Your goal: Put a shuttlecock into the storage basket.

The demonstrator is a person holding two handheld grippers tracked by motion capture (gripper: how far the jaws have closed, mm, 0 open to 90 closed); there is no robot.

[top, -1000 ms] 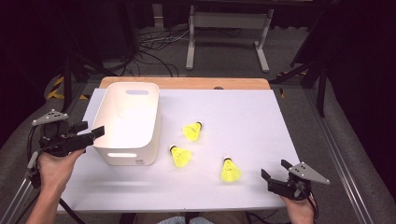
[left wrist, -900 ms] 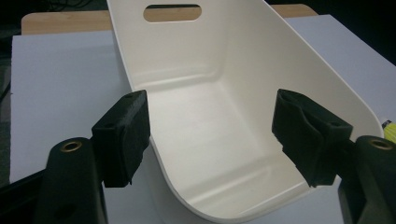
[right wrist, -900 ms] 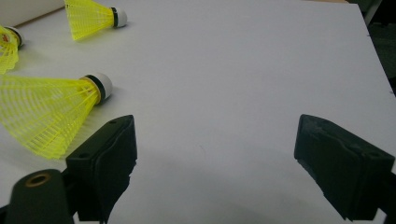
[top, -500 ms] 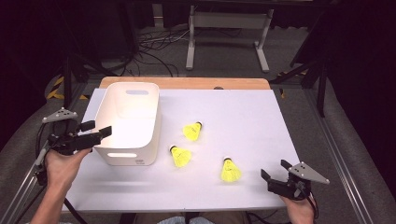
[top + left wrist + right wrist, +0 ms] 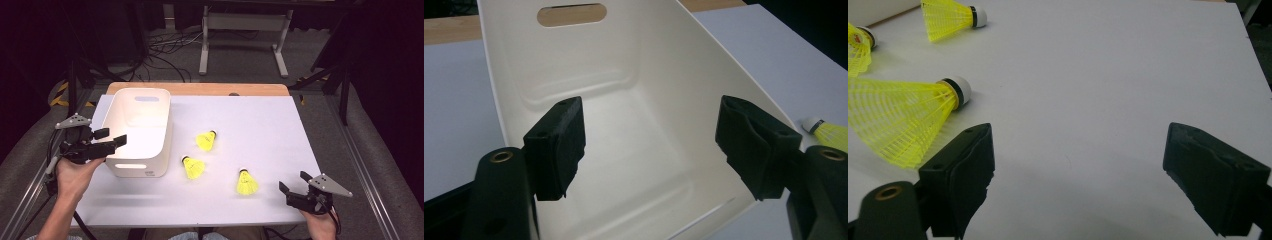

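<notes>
From the high view, three yellow shuttlecocks sit loose on the white worktop (image 5: 260, 125) around the middle of the frame, one (image 5: 205, 140) above, one (image 5: 193, 167) lower left and one (image 5: 246, 182) lower right, with the white bin (image 5: 162, 127) to their left; the left hand-held gripper (image 5: 114, 140) hangs spread and empty at the bin's left rim, and the right hand-held gripper (image 5: 295, 184) rests spread and empty at lower right.

The left gripper view looks straight into the empty bin (image 5: 634, 125), jaws wide apart. In the right gripper view the nearest shuttlecock (image 5: 898, 117) lies at left just past the released jaws, and I'd guess it's featherlight with a flimsy, crushable mesh skirt, so pinch gently at the firm white cork end.
</notes>
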